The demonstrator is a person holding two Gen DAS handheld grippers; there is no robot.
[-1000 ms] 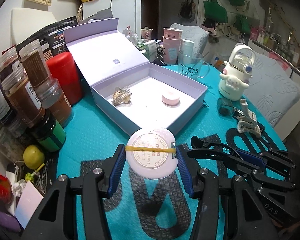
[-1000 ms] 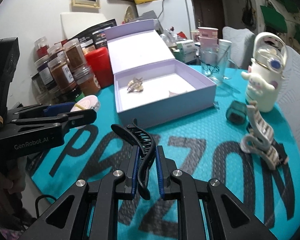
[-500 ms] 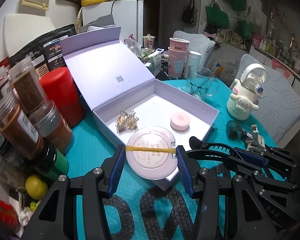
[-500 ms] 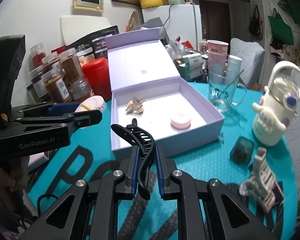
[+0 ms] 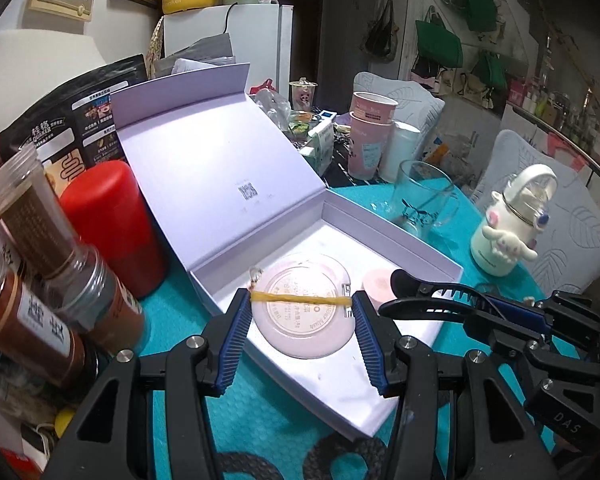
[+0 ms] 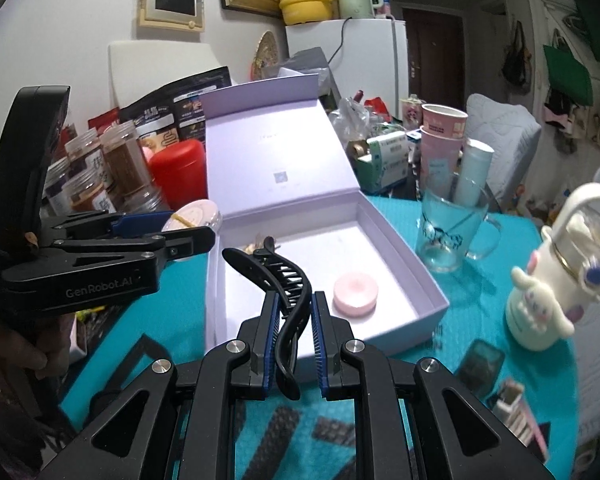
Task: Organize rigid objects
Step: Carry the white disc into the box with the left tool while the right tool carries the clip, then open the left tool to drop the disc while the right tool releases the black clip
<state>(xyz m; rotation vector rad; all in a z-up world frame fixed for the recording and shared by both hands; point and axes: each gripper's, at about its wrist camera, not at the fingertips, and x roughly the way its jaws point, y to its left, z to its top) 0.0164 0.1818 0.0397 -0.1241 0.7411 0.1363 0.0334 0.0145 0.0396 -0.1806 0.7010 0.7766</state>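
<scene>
Lilac box (image 5: 412, 236) fills mid-frame; I hold my left gripper (image 5: 302, 330) clamped on the compact (image 5: 306, 304) above it, right gripper (image 6: 294, 314) clamped on the clip (image 6: 284, 280), ready to drop both.

Round pink compact (image 5: 306, 312) and black hair claw (image 6: 286, 280) above box (image 6: 396, 256).

shell (image 6: 256, 246) mostly hidden behind hair clip (image 6: 288, 280)

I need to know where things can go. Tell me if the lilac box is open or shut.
Open. The box has its lid swung back and standing up behind it, so the white inside shows, with a pink disc lying in it.
</scene>
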